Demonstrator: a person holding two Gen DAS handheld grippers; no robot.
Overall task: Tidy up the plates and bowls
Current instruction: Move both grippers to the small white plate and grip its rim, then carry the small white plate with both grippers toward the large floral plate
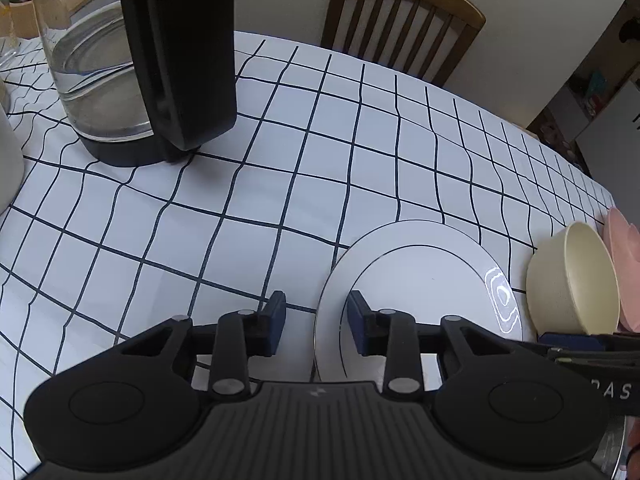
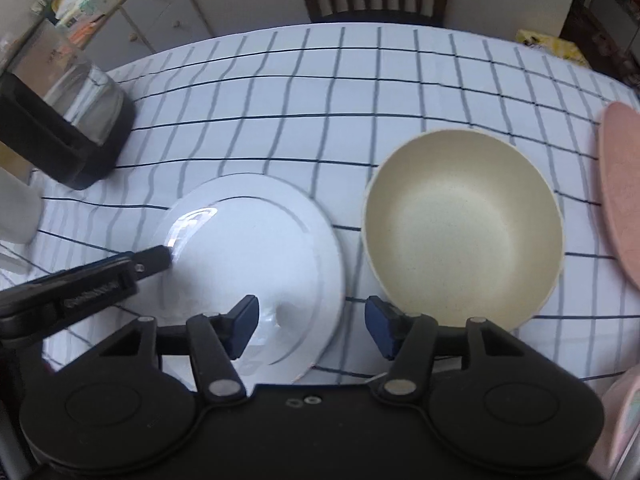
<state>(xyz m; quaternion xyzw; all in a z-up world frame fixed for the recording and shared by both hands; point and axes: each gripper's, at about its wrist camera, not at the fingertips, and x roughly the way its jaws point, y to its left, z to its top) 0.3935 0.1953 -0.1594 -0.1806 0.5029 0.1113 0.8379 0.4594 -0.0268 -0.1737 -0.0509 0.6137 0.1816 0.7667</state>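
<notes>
Both tongs, left (image 1: pixel 316 322) and right (image 2: pixel 311 326), gape empty over the round white plate (image 2: pixel 256 260) at lower centre, beside the cream bowl (image 2: pixel 464 232), so a grasp likely comes next.

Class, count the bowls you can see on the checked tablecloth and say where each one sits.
1. The cream bowl sits on the tablecloth, right of the white plate. The pink dish beyond it looks flatter, and part of it is out of frame, so it might be another.
</notes>
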